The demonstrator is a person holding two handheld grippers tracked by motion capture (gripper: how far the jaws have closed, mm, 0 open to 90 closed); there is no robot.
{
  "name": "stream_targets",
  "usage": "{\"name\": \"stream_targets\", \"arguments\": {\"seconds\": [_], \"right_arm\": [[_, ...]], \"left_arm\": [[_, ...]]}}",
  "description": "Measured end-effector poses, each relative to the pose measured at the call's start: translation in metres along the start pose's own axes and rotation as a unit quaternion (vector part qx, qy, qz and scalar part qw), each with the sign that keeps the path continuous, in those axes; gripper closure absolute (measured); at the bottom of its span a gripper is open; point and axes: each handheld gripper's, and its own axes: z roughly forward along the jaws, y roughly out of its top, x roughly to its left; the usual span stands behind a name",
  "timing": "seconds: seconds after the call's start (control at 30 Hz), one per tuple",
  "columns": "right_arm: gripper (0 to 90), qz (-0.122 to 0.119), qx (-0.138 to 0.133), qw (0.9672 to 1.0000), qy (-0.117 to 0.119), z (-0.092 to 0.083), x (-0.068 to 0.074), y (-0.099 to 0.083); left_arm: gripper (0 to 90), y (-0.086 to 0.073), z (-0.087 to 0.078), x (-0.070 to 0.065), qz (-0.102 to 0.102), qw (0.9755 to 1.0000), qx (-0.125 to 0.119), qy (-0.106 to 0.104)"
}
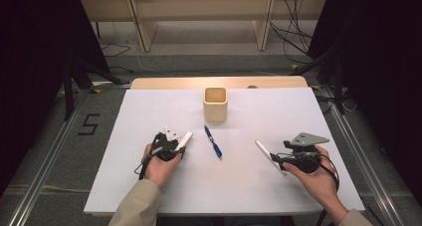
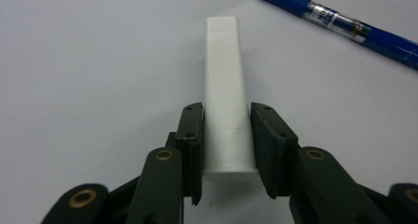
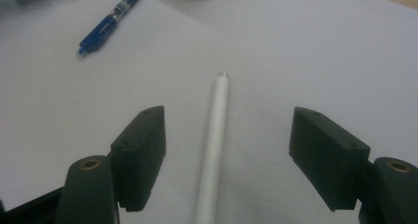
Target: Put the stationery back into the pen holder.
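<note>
On a white table (image 1: 124,186), the left gripper (image 2: 226,135) pinches a flat white stick (image 2: 224,86) by one end, likely to lift it. A blue pen (image 1: 213,143) lies mid-table before a wooden cup (image 1: 215,104). The right gripper's (image 3: 226,150) jaws are spread around a white pen (image 3: 214,150), ready to close.

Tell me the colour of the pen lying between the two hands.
Blue pen, clearest in left gripper view.
</note>
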Motion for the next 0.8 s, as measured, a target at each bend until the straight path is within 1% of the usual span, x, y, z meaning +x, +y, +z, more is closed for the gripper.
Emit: {"name": "stream_targets", "arguments": {"seconds": [0.03, 0.07, 0.1, 0.17, 0.2, 0.23, 0.27, 0.3, 0.33, 0.37, 0.4, 0.43, 0.47, 0.5, 0.53, 0.57, 0.6, 0.63, 0.67, 0.73, 0.77, 0.8], "right_arm": [[30.6, -0.003, -0.003, 1.0000, 0.003, -0.001, 0.000, 0.000], [30.2, -0.002, -0.008, 0.9999, 0.008, -0.002, 0.001, 0.000], [30.0, -0.006, -0.013, 0.9998, 0.013, -0.002, 0.002, 0.000], [29.7, -0.016, -0.026, 0.9991, 0.028, -0.004, 0.004, 0.001], [29.3, -0.029, -0.036, 0.9980, 0.044, -0.006, 0.007, 0.003], [29.3, -0.029, -0.036, 0.9980, 0.044, -0.006, 0.007, 0.003], [29.2, -0.036, -0.040, 0.9972, 0.053, -0.006, 0.009, 0.004], [29.2, -0.043, -0.042, 0.9964, 0.060, -0.006, 0.011, 0.004], [28.8, -0.048, -0.044, 0.9957, 0.066, -0.005, 0.013, 0.005], [28.4, -0.053, -0.044, 0.9950, 0.072, -0.005, 0.015, 0.005], [28.1, -0.056, -0.045, 0.9942, 0.080, -0.004, 0.017, 0.006], [27.7, -0.068, -0.050, 0.9914, 0.100, -0.002, 0.022, 0.007], [27.7, -0.068, -0.050, 0.9914, 0.100, -0.002, 0.022, 0.007], [27.3, -0.078, -0.047, 0.9879, 0.125, 0.000, 0.029, 0.008], [27.2, -0.086, -0.045, 0.9855, 0.139, 0.002, 0.033, 0.008], [27.2, -0.086, -0.045, 0.9855, 0.139, 0.002, 0.033, 0.008], [27.3, -0.100, -0.043, 0.9830, 0.148, 0.003, 0.037, 0.009], [27.7, -0.113, -0.044, 0.9797, 0.160, 0.004, 0.041, 0.009], [28.5, -0.124, -0.043, 0.9761, 0.173, 0.005, 0.045, 0.010], [28.8, -0.146, -0.039, 0.9685, 0.198, 0.008, 0.053, 0.010], [29.3, -0.154, -0.036, 0.9651, 0.209, 0.009, 0.056, 0.010], [30.4, -0.159, -0.030, 0.9626, 0.217, 0.010, 0.060, 0.011]], "left_arm": [[67.3, 0.001, -0.004, -0.001, 0.010, 0.9999, -0.001, -0.005], [67.4, 0.002, -0.009, -0.001, 0.027, 0.9996, -0.003, -0.009], [67.3, 0.003, -0.014, -0.003, 0.043, 0.9989, -0.003, -0.017], [67.3, 0.007, -0.024, -0.006, 0.075, 0.9966, -0.008, -0.034], [67.3, 0.009, -0.029, -0.008, 0.095, 0.9945, -0.006, -0.044], [67.3, 0.011, -0.034, -0.010, 0.112, 0.9924, -0.005, -0.052], [67.3, 0.013, -0.037, -0.012, 0.123, 0.9906, -0.004, -0.059], [67.3, 0.014, -0.040, -0.015, 0.142, 0.9878, 0.002, -0.065], [67.4, 0.015, -0.043, -0.018, 0.153, 0.9855, 0.003, -0.073], [67.4, 0.016, -0.045, -0.021, 0.166, 0.9821, 0.006, -0.088], [67.4, 0.017, -0.047, -0.024, 0.182, 0.9775, 0.008, -0.106], [67.4, 0.018, -0.048, -0.029, 0.201, 0.9715, 0.011, -0.125], [67.4, 0.019, -0.050, -0.034, 0.221, 0.9639, 0.018, -0.148], [67.3, 0.019, -0.050, -0.040, 0.237, 0.9574, 0.022, -0.163], [67.3, 0.019, -0.050, -0.048, 0.249, 0.9526, 0.027, -0.173], [67.3, 0.019, -0.049, -0.055, 0.267, 0.9458, 0.035, -0.181], [67.4, 0.020, -0.048, -0.062, 0.284, 0.9396, 0.042, -0.186], [67.4, 0.019, -0.046, -0.069, 0.290, 0.9362, 0.044, -0.194], [67.3, 0.019, -0.045, -0.074, 0.302, 0.9302, 0.051, -0.202], [67.4, 0.020, -0.041, -0.085, 0.320, 0.9207, 0.058, -0.215], [67.3, 0.020, -0.039, -0.091, 0.323, 0.9175, 0.060, -0.224], [67.3, 0.020, -0.038, -0.096, 0.331, 0.9133, 0.061, -0.230]]}}
